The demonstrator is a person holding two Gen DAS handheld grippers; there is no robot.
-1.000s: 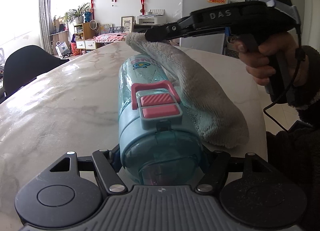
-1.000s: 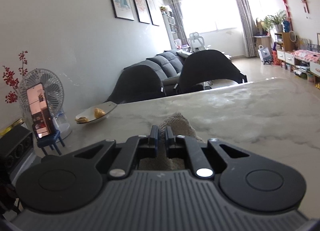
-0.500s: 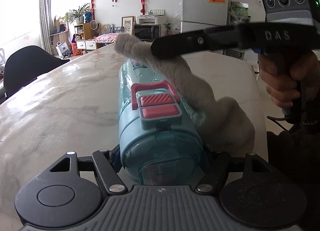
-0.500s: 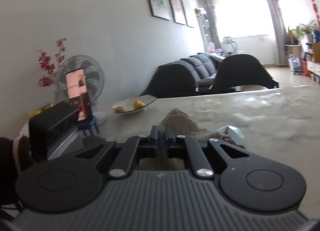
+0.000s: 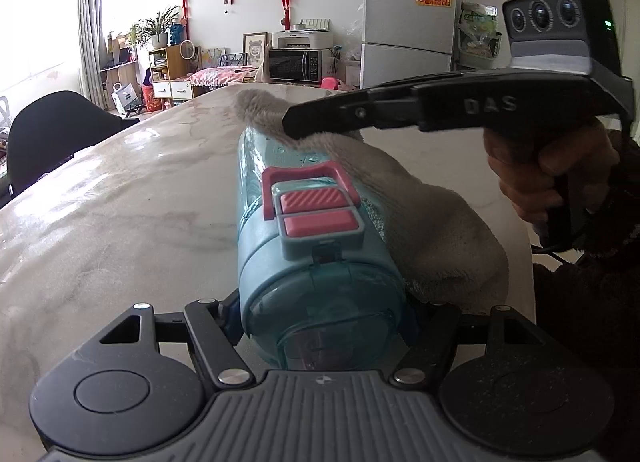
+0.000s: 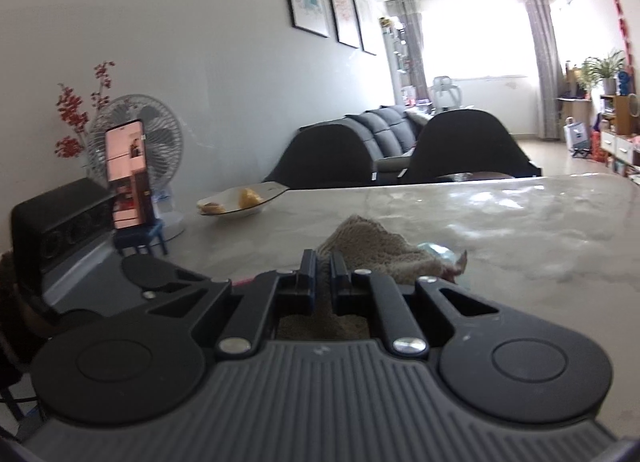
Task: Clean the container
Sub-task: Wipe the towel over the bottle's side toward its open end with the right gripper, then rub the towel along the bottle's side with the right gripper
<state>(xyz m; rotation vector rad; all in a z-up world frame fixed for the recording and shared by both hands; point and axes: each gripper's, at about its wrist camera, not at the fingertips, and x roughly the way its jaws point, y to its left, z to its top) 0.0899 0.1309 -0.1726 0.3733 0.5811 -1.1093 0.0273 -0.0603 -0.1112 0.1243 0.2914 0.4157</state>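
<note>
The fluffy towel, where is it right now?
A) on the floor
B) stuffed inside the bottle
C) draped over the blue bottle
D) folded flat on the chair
C: the towel lies over the far end and side of the blue bottle, pinched by the right gripper, while the left gripper clamps the bottle's lid end.
</note>
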